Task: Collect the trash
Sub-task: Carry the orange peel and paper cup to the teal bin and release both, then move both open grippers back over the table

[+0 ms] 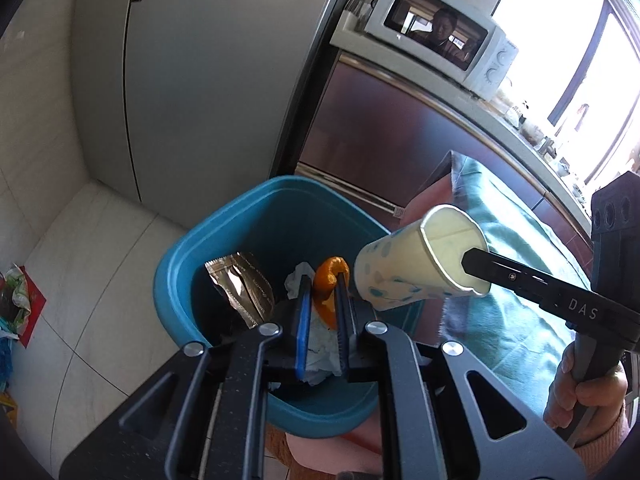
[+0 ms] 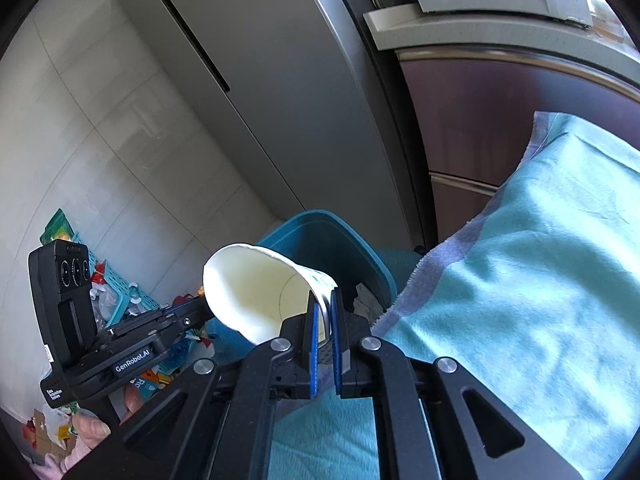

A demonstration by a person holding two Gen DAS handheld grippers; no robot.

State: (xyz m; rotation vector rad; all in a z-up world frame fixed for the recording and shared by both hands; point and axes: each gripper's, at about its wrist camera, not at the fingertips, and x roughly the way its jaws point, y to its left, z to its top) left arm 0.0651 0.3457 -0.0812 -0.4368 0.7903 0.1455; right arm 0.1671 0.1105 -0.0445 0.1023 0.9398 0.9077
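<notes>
A blue trash bin point(image 1: 188, 248) stands on the floor below both grippers. My left gripper point(image 1: 323, 280) hangs over its mouth, shut on a curled orange peel point(image 1: 331, 272). Inside the bin lie a silver foil wrapper point(image 1: 240, 288) and crumpled white tissue point(image 1: 320, 344). My right gripper point(image 2: 325, 300) is shut on the rim of a white paper cup point(image 2: 248, 288) with blue dots, one finger inside the cup. The cup point(image 1: 400, 272) lies tilted at the bin's right edge, mouth toward the right gripper. The bin point(image 2: 320, 224) shows behind the cup in the right wrist view.
A teal cloth point(image 2: 540, 260) covers the surface to the right of the bin. A grey refrigerator point(image 1: 192, 80) and a dark red cabinet point(image 1: 380, 132) stand behind, with a microwave point(image 1: 436, 32) on the counter. Loose litter and a teal basket point(image 2: 116, 296) lie on the floor at left.
</notes>
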